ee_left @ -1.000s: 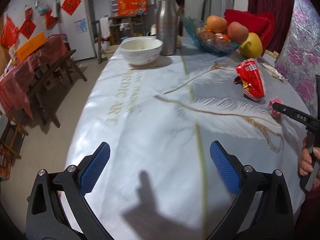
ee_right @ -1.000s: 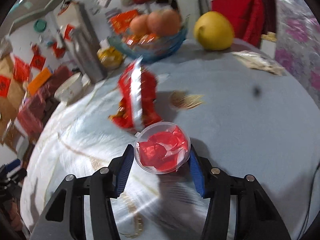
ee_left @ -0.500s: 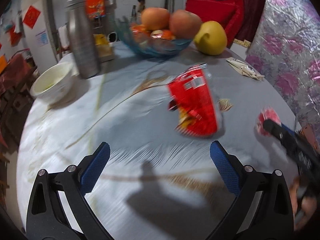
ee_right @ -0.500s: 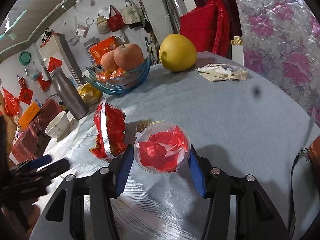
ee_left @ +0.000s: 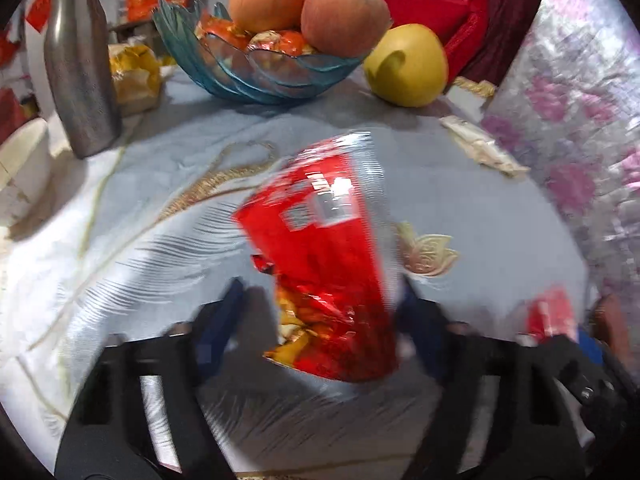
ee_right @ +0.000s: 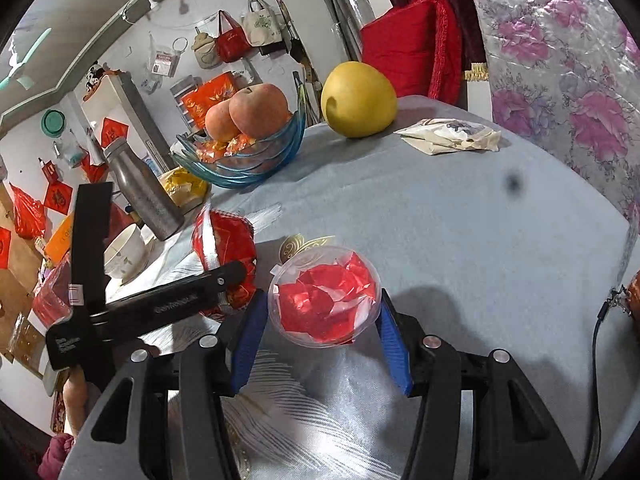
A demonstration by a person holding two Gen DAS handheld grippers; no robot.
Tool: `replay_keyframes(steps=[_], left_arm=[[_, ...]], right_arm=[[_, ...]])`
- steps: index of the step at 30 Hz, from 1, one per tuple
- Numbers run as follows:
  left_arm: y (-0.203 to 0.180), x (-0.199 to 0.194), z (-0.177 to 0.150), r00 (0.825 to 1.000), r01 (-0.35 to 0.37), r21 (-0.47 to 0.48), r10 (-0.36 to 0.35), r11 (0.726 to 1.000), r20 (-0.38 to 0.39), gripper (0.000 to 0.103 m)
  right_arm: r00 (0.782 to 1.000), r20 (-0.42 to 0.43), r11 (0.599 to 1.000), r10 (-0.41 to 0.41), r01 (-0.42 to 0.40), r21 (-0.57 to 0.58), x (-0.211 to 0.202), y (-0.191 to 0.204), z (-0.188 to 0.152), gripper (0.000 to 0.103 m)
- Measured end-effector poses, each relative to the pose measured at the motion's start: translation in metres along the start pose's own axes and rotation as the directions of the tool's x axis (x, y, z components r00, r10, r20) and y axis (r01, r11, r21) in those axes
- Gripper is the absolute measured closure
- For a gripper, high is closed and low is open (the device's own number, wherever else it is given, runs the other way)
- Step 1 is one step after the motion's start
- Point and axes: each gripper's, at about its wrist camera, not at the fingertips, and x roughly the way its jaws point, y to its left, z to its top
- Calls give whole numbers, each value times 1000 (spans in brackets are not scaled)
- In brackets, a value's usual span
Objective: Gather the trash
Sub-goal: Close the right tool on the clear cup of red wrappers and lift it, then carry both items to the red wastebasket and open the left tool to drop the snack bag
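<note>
A crumpled red snack bag [ee_left: 320,248] lies on the pale tablecloth [ee_left: 140,260], blurred in the left wrist view. My left gripper [ee_left: 320,286] straddles its near end and the jaws are closing. A gap still shows between the left pad and the bag. In the right wrist view one black left finger [ee_right: 180,300] reaches across the bag [ee_right: 224,240]. My right gripper [ee_right: 320,300] is shut on a clear plastic cup [ee_right: 324,292] filled with red wrappers, held just above the cloth.
A blue glass fruit bowl [ee_left: 260,60], a yellow pomelo [ee_left: 406,64], a steel bottle [ee_left: 80,72] and a white bowl [ee_left: 20,156] stand at the back. A pale wrapper [ee_right: 452,136] lies near the far right edge. A gold scrap [ee_left: 426,252] lies beside the bag.
My left gripper swung right across the table up to the red bag, and its jaws narrowed around it. The right gripper kept its hold on the cup and settled still.
</note>
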Motion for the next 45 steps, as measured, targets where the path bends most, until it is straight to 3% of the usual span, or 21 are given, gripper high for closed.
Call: replay_keyframes(steps=[5, 9, 13, 18, 26, 31, 37, 39, 40, 42, 45], left_arm=[[14, -38, -5, 995, -10, -21, 13, 1000, 101, 49], [30, -65, -17, 991, 6, -55, 1, 998, 136, 49], [45, -89, -35, 986, -50, -71, 60, 996, 155, 49], [65, -104, -55, 983, -99, -98, 113, 990, 143, 48], [75, -90, -67, 986, -157, -107, 162, 982, 42, 45], [74, -88, -68, 978, -201, -95, 206, 975, 43, 32], [74, -88, -67, 978, -199, -94, 204, 975, 52, 33], [72, -90, -67, 978, -191, -85, 197, 978, 68, 46], [71, -92, -66, 977, -190, -81, 197, 978, 79, 47], [67, -98, -66, 974, -191, -70, 198, 979, 113, 49], [64, -108, -66, 970, -178, -66, 186, 982, 157, 49]], right_arm=[[1000, 1, 1000, 4, -4, -11, 0, 1, 0, 49], [1000, -7, 1000, 14, -14, -10, 1, 1, 0, 49], [1000, -13, 999, 16, -16, -30, 2, 5, -1, 49], [999, -33, 998, 20, -22, -59, 6, 10, -2, 49], [999, -41, 996, 11, -14, -89, 8, 15, -4, 49], [999, -47, 996, 14, -19, -92, 9, 15, -4, 49], [998, -63, 995, 13, -19, -100, 12, 16, -4, 47], [998, -61, 995, 12, -18, -102, 12, 16, -5, 47], [998, -61, 994, 8, -15, -110, 13, 17, -5, 49], [998, -63, 993, 4, -12, -122, 13, 18, -5, 68], [998, -64, 991, 10, -18, -129, 14, 19, -6, 72]])
